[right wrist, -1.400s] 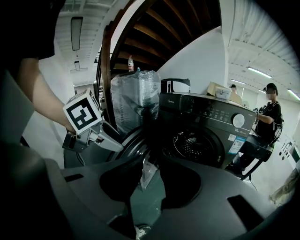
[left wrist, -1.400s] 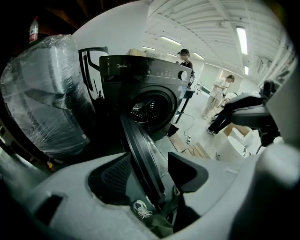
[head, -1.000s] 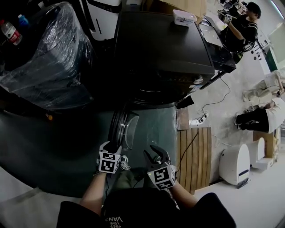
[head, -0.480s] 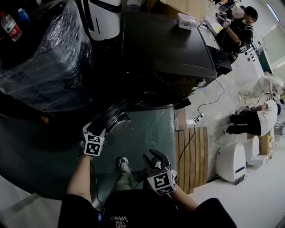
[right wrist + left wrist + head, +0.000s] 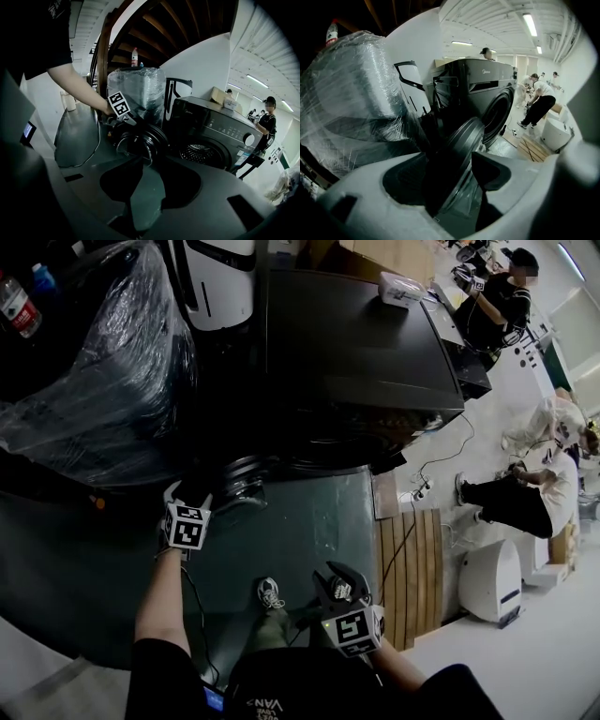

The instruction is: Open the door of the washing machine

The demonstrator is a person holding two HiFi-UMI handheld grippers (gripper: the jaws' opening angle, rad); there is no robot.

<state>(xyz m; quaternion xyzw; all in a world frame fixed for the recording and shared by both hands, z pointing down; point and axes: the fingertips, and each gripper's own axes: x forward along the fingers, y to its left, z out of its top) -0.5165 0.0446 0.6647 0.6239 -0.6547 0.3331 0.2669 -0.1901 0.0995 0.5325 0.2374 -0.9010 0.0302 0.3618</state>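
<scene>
Left gripper view: left tool (image 5: 452, 180) opening, door (image 5: 465, 135) rim between jaws.

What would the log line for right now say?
door: swung open | left gripper: jaws opening, door rim between | right gripper: open, empty

- Washing machine (image 5: 356, 362): black top, dark grey front.
- Door (image 5: 239, 486): black ring around clear glass.
- Floor (image 5: 309, 521): dull grey-green with a sheen.
- Slatted board (image 5: 412, 568): pale wood in parallel stripes.
- Wrapped bulk (image 5: 94, 371): clear film, white glints over dark contents.
- Bottle (image 5: 19, 307): clear with a red label.
- Upright appliance (image 5: 220, 277): white with black trim.
- Box (image 5: 401, 289): white.
</scene>
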